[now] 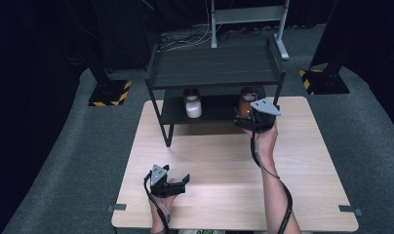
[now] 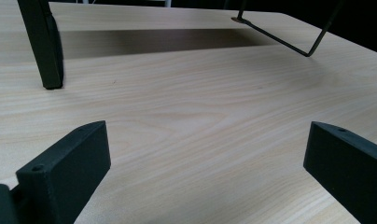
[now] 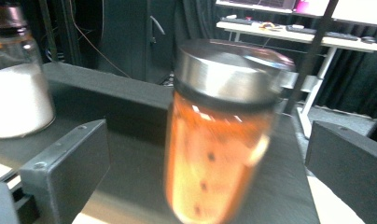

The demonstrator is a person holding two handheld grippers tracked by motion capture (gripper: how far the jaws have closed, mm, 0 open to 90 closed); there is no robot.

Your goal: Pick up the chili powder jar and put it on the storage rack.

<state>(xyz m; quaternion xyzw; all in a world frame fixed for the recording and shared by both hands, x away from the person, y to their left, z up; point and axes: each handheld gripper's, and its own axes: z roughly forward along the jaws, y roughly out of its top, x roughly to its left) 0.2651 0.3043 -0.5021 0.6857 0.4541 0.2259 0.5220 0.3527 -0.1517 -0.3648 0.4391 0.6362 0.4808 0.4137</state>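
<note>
Standing spread, right claw [image 3: 210, 154] flanked the orange jar [image 3: 219, 135] without pressing it. Stood upright straight ahead between the jaws on the rack's lower shelf [image 1: 214, 111], right of the white jar [image 1: 192, 103]. Rested wide open and empty on the counter [image 1: 224, 165], left claw [image 1: 178, 184], well back.

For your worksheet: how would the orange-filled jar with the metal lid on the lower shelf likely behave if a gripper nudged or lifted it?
The orange jar stands tall and narrow, so a high nudge might tip it. Its clear wall looks smooth, probably slippery and breakable. It looks nearly full, so likely heavy for its size. The right gripper has open jaws either side.
</note>
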